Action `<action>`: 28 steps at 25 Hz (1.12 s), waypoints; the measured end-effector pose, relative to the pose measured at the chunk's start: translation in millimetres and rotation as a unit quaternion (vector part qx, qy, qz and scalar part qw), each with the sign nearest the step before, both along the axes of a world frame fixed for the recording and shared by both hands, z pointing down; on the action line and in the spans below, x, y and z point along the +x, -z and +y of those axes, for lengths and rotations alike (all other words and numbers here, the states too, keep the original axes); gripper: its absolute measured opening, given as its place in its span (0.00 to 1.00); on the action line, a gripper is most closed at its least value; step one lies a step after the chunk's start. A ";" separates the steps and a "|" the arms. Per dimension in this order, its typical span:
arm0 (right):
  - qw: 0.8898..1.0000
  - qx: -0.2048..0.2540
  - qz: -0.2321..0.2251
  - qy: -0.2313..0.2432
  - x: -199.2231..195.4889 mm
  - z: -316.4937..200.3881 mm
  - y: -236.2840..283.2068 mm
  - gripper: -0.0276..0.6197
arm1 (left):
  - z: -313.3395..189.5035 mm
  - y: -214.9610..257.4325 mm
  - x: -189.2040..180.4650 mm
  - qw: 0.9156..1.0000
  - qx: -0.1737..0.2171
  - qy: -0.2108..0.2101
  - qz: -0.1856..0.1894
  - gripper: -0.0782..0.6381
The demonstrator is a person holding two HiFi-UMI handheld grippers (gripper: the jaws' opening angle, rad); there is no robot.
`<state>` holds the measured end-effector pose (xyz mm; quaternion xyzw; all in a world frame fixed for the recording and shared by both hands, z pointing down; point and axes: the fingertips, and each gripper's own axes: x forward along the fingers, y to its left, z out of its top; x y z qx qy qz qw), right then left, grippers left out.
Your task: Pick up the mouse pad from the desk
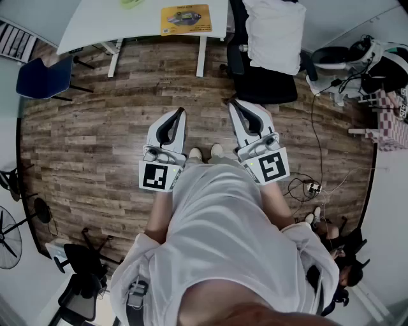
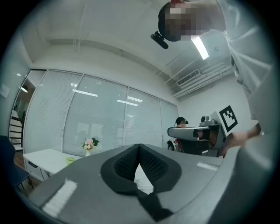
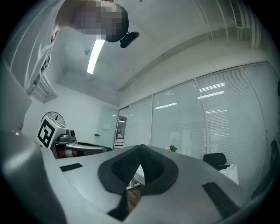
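Beyond the brown wood-plank floor (image 1: 95,127) stands the long white desk (image 1: 115,25). The grey left gripper (image 1: 180,113) and right gripper (image 1: 234,104) are clenched, empty. The yellow rectangular mouse pad (image 1: 185,20) lies untouched on the desk, so approach and pickup remain.

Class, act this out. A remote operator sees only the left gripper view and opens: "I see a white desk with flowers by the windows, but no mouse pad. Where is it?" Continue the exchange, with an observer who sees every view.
Observer: In the head view, the yellow mouse pad lies flat on the white desk, near the edge that faces the person.
Operator: What separates my gripper from it?
Observer: Wooden floor. The left gripper hangs over it, short of the desk.
Operator: Is the other gripper free?
Observer: Yes. The right gripper view shows the right gripper with its jaws shut and nothing between them.
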<state>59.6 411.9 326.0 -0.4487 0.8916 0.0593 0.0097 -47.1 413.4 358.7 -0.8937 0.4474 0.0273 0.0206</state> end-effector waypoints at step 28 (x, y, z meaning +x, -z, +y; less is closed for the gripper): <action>0.999 -0.048 0.001 -0.022 -16.2 6.1 -40.5 0.04 | 11.3 -20.8 -45.8 1.000 -0.023 0.008 0.006 0.10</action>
